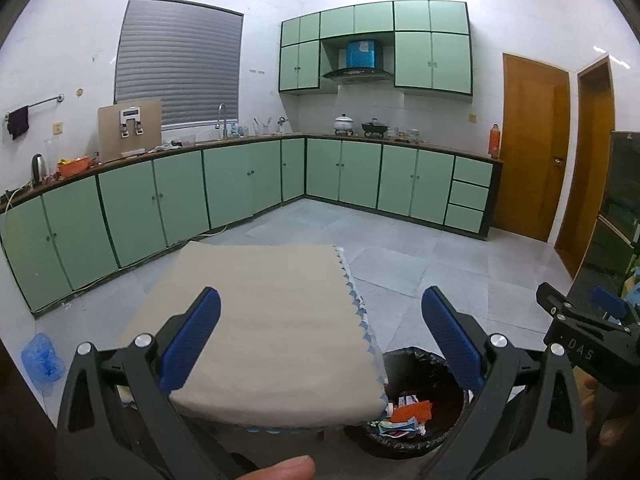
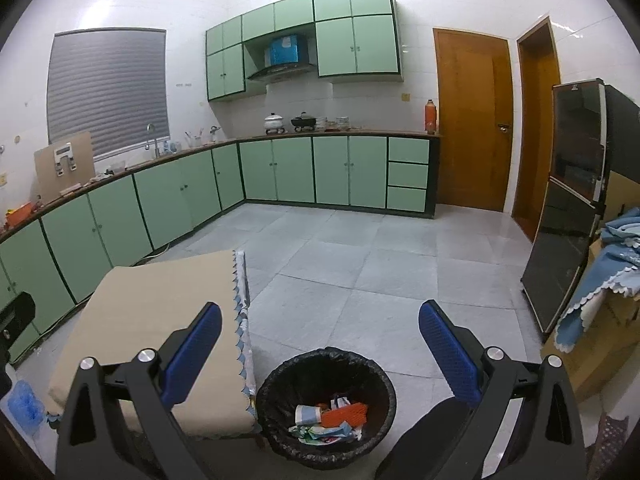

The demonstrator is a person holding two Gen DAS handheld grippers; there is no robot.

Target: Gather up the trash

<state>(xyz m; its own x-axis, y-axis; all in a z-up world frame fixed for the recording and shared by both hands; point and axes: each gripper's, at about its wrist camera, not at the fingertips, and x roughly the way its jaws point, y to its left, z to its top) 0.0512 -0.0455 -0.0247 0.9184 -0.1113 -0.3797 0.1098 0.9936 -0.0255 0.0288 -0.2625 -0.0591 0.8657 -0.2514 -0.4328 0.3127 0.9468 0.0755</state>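
Observation:
A black-lined trash bin (image 2: 326, 404) stands on the floor by the right edge of a small table with a beige cloth (image 2: 160, 320). Inside it lie crumpled wrappers and an orange piece (image 2: 344, 416). My right gripper (image 2: 320, 344) is open and empty, held above the bin. My left gripper (image 1: 320, 332) is open and empty over the table cloth (image 1: 272, 320), with the bin (image 1: 412, 412) at its lower right. The right gripper's body (image 1: 580, 340) shows at the right of the left wrist view.
Green kitchen cabinets (image 2: 280, 168) run along the far walls. A blue plastic bag (image 1: 40, 356) lies on the floor left of the table. A dark glass cabinet (image 2: 568, 200) and boxes draped with blue cloth (image 2: 600, 288) stand at right. Grey tiled floor (image 2: 380, 280) lies beyond the bin.

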